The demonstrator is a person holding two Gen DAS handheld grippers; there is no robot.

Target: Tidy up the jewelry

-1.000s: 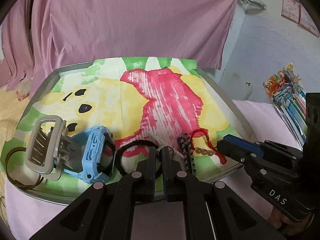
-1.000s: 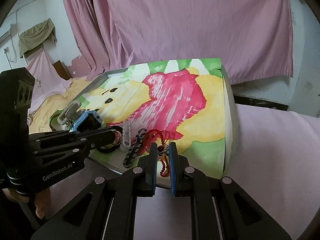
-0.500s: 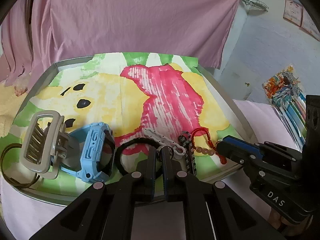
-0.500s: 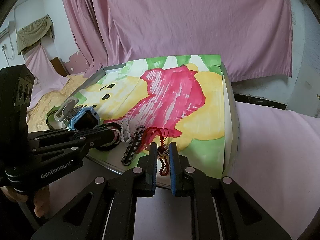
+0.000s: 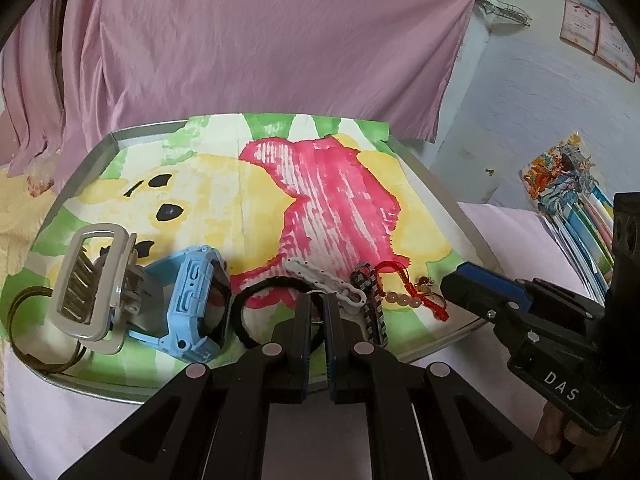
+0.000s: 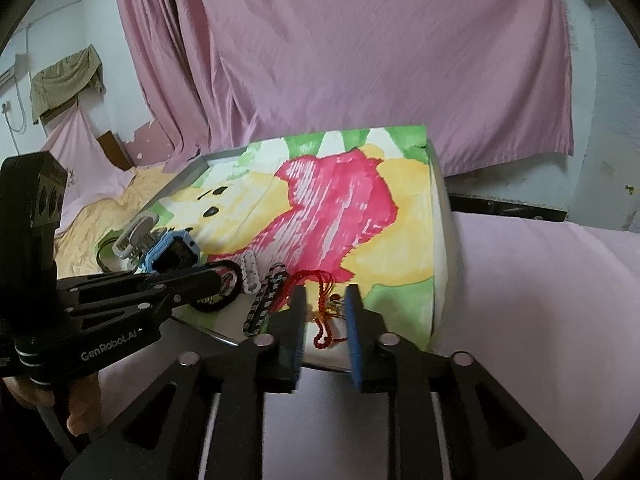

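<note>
Left wrist view first: we see our left claw [image 5: 316, 312] with its jaws drawn narrow, and a small metal ring [image 5: 318, 294] sits in the slit between them, apparently pinched, over the black hair tie [image 5: 256, 300] at the near edge of the tray [image 5: 436, 184]. The tray carries a painted cloth and a row of pieces along its near side: a beige hair clip [image 5: 90, 280], a blue watch [image 5: 196, 308], a white link bracelet [image 5: 326, 284], a black-and-white woven band [image 5: 372, 308], and a red cord bracelet [image 5: 408, 288] with pale beads. From the right wrist view, our right claw [image 6: 325, 320] stands with jaws parted wide and grips nothing; the red cord bracelet [image 6: 320, 312] lies in the gap between the fingers, straight ahead and slightly below, on the cloth. Its long axis runs roughly away from us along the fingers, so we judge that closing would catch it across its width. The woven band [image 6: 266, 300] lies just beside the left finger, near enough to be snagged, we think. The right claw is plainly the nearer one to the cord; the left claw [image 6: 216, 278] is occupied further left. We cannot tell whether the cord's trailing end hangs past the tray rim.
</note>
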